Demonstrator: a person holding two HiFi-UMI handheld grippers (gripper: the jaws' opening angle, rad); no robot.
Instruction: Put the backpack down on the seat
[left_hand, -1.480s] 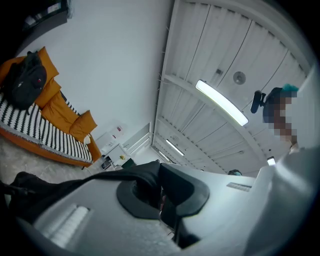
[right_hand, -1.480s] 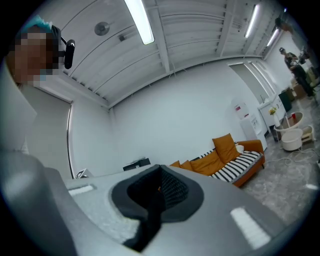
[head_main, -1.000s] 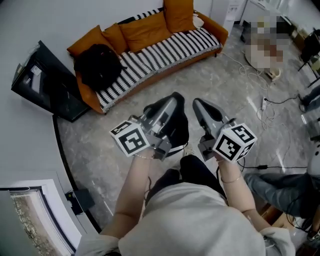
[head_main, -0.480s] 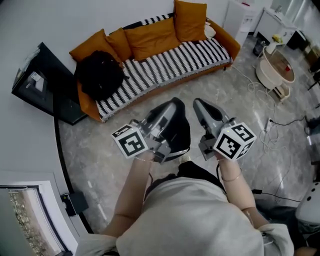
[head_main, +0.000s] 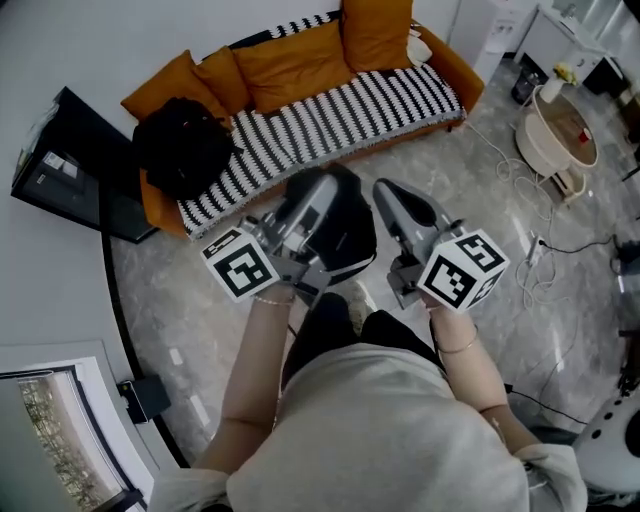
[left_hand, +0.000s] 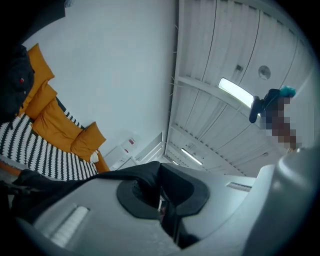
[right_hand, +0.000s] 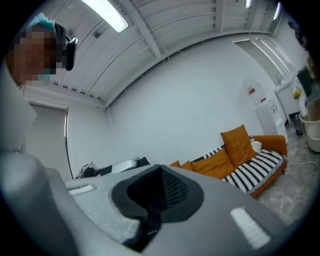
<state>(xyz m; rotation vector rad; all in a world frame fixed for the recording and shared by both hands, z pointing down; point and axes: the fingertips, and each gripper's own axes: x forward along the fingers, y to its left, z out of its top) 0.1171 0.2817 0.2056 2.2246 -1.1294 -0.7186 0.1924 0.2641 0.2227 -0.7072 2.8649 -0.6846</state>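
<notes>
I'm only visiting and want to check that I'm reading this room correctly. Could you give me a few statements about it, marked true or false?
1. The left gripper and the right gripper are both clamped on a black backpack. True.
2. The backpack lies on the sofa. False: it is held over the floor in front of it.
3. The seat cover is striped black and white. True.
4. The cushions are blue. False: they are orange.
5. Nothing lies on the sofa seat. False: a dark bag sits at one end.
</notes>
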